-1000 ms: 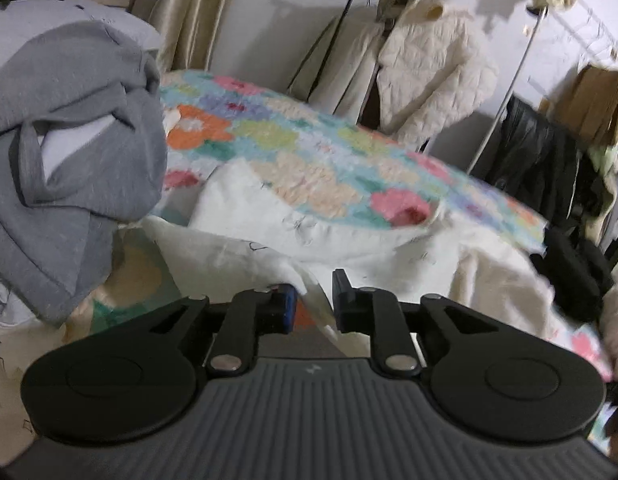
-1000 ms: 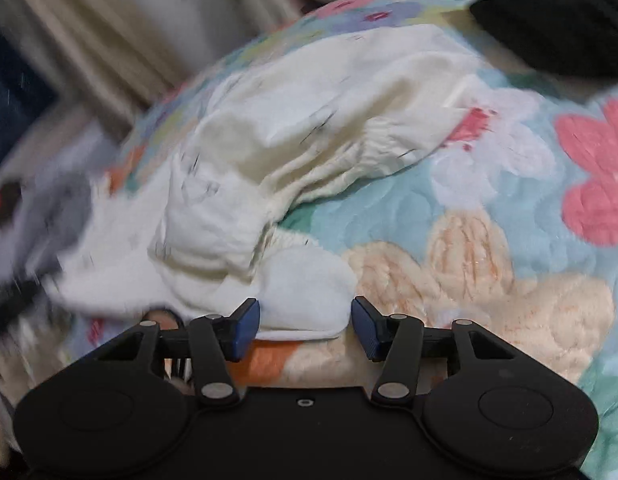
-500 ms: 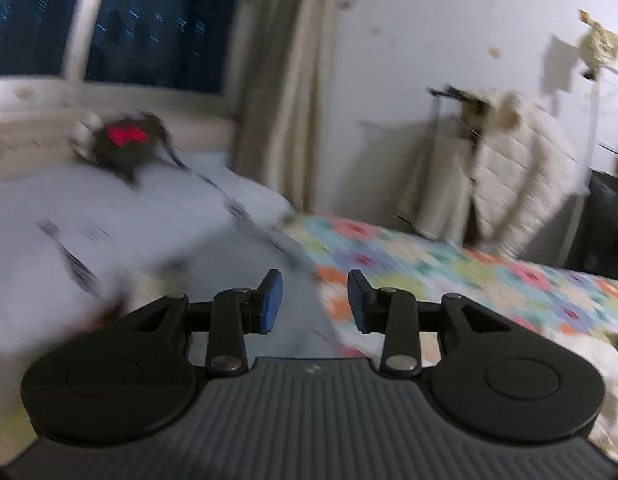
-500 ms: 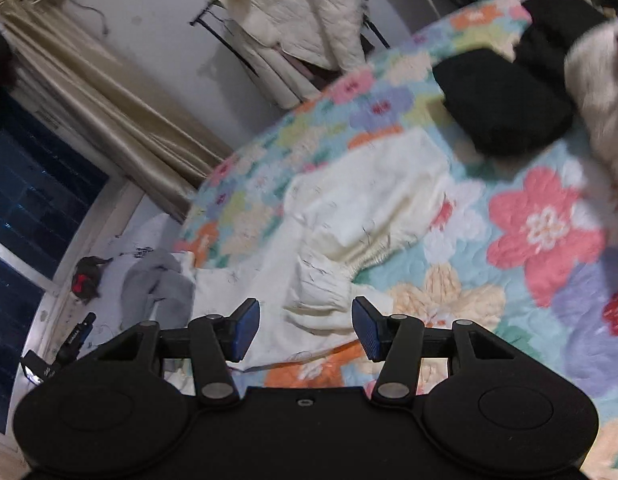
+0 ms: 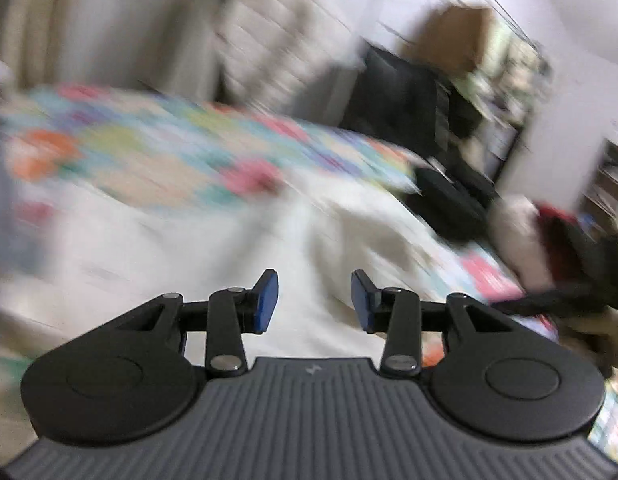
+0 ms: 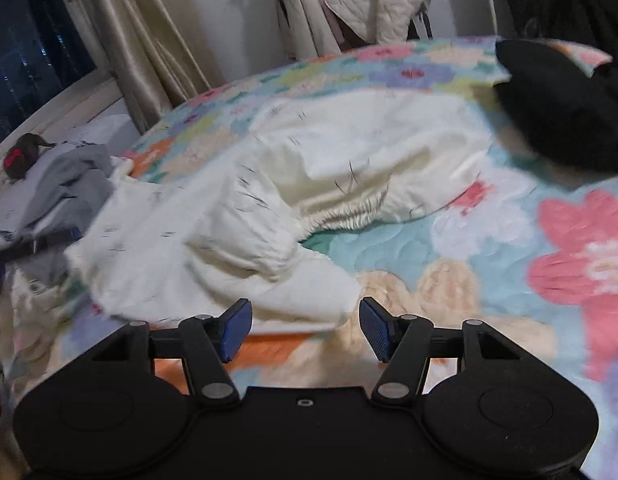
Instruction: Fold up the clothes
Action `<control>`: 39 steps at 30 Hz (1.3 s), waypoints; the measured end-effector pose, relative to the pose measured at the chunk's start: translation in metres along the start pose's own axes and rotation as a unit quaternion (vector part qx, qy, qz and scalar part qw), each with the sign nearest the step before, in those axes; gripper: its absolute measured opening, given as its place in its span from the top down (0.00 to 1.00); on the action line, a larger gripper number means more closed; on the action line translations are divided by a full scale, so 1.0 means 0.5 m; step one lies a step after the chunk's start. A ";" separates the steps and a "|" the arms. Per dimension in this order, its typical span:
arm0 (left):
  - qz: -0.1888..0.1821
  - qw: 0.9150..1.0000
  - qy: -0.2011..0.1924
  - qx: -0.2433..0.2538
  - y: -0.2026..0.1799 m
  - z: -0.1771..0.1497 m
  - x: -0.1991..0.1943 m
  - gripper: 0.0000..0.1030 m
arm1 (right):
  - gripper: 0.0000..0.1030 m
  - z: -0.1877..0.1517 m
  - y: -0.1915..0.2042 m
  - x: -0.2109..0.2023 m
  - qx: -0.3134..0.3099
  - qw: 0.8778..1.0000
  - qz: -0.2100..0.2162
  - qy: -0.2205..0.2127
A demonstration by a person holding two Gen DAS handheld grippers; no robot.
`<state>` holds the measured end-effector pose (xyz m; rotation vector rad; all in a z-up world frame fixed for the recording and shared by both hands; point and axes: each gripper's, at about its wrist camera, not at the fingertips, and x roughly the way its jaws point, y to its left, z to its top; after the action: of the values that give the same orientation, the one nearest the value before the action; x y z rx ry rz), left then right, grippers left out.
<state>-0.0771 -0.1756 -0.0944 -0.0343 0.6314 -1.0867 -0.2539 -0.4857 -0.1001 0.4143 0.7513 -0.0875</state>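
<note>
Right wrist shows my right gripper fingers apart, empty, over the soft, light garment's cuff, where I'd pinch; left gripper likewise apart.

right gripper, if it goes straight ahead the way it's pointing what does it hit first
Most likely the white garment: its near edge lies just beyond the open right gripper, roughly between the fingertips, on the floral quilt. Nothing else shows in that line, though depth is hard to judge here.

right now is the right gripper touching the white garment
Cannot tell. In the right wrist view the open right gripper frames the white garment's near edge between its fingers, but neither contact nor a gap shows plainly.
</note>
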 end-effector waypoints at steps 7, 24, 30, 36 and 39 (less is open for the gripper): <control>-0.028 0.994 0.061 0.087 -0.101 -0.063 0.127 0.60 | 0.91 0.018 -0.018 0.061 -0.022 0.999 0.036 -0.005; -0.012 1.000 0.019 -0.009 -0.129 -0.052 0.171 0.95 | 0.77 0.020 0.005 -0.081 0.135 0.971 0.200 -0.005; -0.002 1.000 -0.016 -0.014 -0.098 -0.042 0.135 0.96 | 0.47 0.049 -0.130 -0.020 0.201 0.977 0.073 -0.020; -0.027 0.999 -0.024 -0.026 -0.097 -0.039 0.141 0.96 | 0.45 0.073 -0.176 0.051 0.215 0.975 0.041 -0.024; -0.029 0.999 -0.023 -0.026 -0.097 -0.039 0.148 0.96 | 0.38 0.083 -0.173 0.078 0.206 0.977 0.041 -0.026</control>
<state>-0.1032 -0.2553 -0.1288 -0.1225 0.6212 -1.1227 -0.2180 -0.5787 -0.1282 0.8344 0.6618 -0.1777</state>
